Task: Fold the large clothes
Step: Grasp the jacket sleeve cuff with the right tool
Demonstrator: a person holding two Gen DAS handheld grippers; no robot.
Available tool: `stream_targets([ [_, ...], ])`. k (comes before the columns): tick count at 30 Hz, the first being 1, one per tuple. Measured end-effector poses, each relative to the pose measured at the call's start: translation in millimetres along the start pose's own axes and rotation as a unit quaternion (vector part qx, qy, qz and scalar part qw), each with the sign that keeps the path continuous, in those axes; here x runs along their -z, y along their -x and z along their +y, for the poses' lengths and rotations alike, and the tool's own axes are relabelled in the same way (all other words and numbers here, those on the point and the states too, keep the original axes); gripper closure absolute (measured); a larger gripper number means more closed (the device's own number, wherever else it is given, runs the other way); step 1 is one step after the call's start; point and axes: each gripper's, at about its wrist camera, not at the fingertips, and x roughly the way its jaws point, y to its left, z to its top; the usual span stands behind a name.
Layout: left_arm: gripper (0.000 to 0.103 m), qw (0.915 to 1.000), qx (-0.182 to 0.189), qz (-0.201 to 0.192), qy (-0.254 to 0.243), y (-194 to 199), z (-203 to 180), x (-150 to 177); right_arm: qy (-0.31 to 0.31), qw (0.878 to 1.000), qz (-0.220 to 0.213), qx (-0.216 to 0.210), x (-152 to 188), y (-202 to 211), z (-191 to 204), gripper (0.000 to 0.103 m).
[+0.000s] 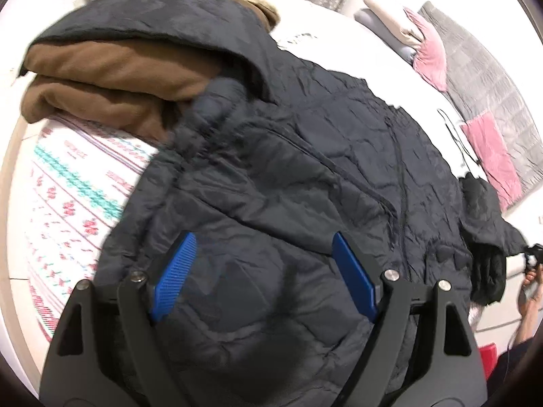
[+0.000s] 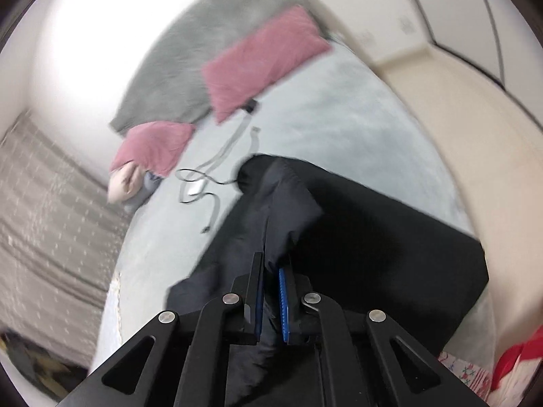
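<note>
A large dark navy quilted jacket [image 1: 305, 156] with a brown fleece lining [image 1: 101, 78] lies spread on the bed. My left gripper [image 1: 263, 240] is open and hovers just above the jacket's near part, its blue pads [image 1: 176, 271] wide apart with nothing between them. My right gripper [image 2: 270, 264] is shut on a fold of the jacket's dark fabric [image 2: 356, 224] and holds it lifted over the bed. In the left wrist view the right gripper [image 1: 532, 254] shows at the far right, held by a hand, at the jacket's edge.
A patterned white sheet [image 1: 68, 196] covers the bed to the left. Pink pillows [image 2: 264, 61] and a grey blanket [image 2: 190, 61] lie at the bed's head. A charger cable [image 2: 203, 183] lies on the pale sheet [image 2: 339, 129] beside the jacket.
</note>
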Motion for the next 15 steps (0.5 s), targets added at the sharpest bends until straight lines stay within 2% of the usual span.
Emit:
stream_targets([
  [4,0.02,0.9995,-0.023,-0.021,0.0,7,7,-4,0.063,0.997,-0.03,-0.018,3,27,52,0.097],
  [9,0.02,0.998,-0.053,-0.033,-0.002,11,12,-9,0.096,0.992,-0.067,-0.042,7,58,96,0.098],
  [15,0.02,0.9986,-0.044,-0.028,0.01,12,16,-12,0.141,0.984,-0.083,-0.063,14,81,148,0.098],
])
